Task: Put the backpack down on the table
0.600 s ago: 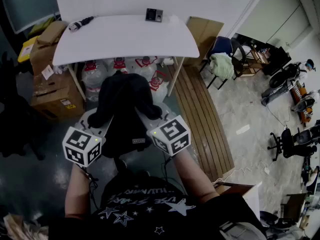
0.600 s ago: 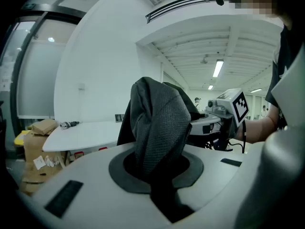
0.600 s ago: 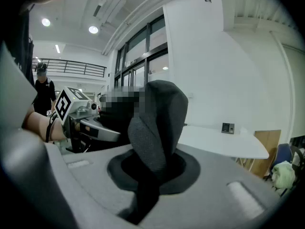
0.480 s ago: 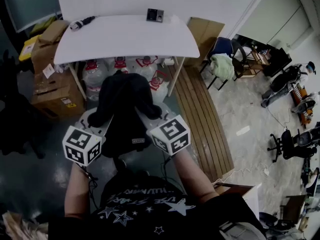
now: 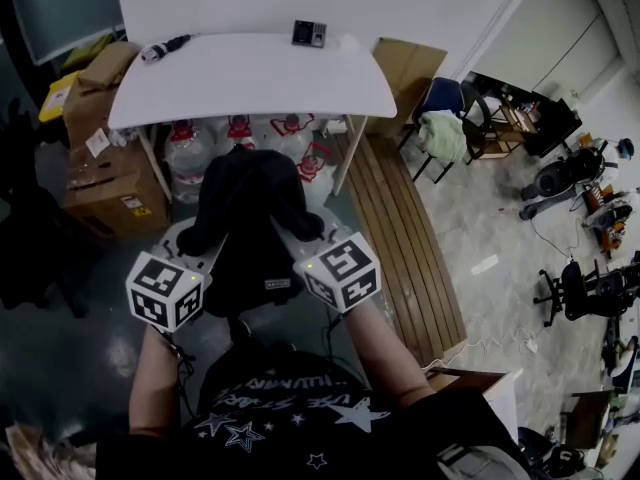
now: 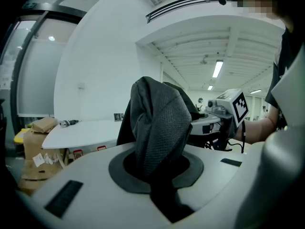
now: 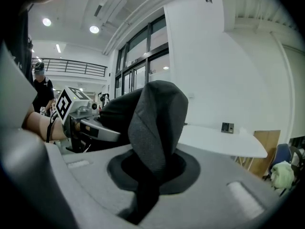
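Note:
A black backpack (image 5: 250,218) hangs in the air between my two grippers, short of the white table (image 5: 250,78) and above the dark floor. My left gripper (image 5: 198,238) is shut on a grey mesh strap (image 6: 157,132) of the backpack. The strap rises out from between the jaws of the left gripper (image 6: 155,178). My right gripper (image 5: 300,233) is shut on the other strap (image 7: 155,123), which stands up from the right gripper (image 7: 150,175) in the same way. Each gripper view shows the white table (image 6: 81,130) (image 7: 224,140) ahead.
A small dark device (image 5: 308,32) and a black-handled tool (image 5: 160,48) lie at the table's far edge. Large water bottles (image 5: 240,133) stand under it. Cardboard boxes (image 5: 100,178) are at the left, wooden boards (image 5: 400,228) and a chair (image 5: 445,118) at the right.

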`<state>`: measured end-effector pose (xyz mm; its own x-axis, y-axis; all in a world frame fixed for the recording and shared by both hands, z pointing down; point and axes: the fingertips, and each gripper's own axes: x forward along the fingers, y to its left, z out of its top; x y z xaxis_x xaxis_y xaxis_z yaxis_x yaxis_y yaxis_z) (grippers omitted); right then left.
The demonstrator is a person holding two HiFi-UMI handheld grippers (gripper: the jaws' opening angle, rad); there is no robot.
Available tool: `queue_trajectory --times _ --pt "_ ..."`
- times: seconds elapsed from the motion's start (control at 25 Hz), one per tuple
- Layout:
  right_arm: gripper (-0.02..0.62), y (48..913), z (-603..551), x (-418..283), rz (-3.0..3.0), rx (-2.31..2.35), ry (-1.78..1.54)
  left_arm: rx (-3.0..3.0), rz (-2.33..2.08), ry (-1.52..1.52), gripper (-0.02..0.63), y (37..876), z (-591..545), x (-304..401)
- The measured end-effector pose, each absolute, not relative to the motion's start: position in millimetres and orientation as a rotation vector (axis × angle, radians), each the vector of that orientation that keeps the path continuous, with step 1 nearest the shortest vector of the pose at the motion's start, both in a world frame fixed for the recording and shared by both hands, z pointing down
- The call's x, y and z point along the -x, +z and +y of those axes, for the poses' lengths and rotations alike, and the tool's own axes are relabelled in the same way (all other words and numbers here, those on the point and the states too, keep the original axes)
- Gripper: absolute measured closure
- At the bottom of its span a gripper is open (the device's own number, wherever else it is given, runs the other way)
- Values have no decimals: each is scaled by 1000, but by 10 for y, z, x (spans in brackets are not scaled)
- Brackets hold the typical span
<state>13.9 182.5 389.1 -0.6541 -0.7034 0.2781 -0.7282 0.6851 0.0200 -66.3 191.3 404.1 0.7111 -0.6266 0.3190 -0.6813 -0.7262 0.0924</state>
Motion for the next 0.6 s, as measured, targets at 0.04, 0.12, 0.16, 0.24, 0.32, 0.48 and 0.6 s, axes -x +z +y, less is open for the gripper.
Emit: queue_trajectory --times 0.04,0.12,0.16,0.24,0.32,0.48,0.6 --pt "558 3901 1825 -149 -2631 -1149 139 -2716 -1043 398 546 4052 1910 652" --pt "558 3911 1814 -170 -2622 -1162 143 -2720 -1029 402 546 4066 1891 632" --pt "558 3911 1801 -180 -2615 -1171 141 -2723 -1020 402 546 4069 1874 623" --pt "558 3904 1758 -195 -2599 -1197 133 -2731 -997 396 546 4069 1821 608" --pt "557 3899 1705 -203 -2585 -1226 129 -2740 -968 389 546 4067 1754 602" --pt "557 3899 1616 -215 -2575 -1266 150 -2763 -924 389 546 4065 1639 595" --pt "557 3886 1542 -167 -2553 -1284 139 -2764 -898 375 546 4068 1558 641"
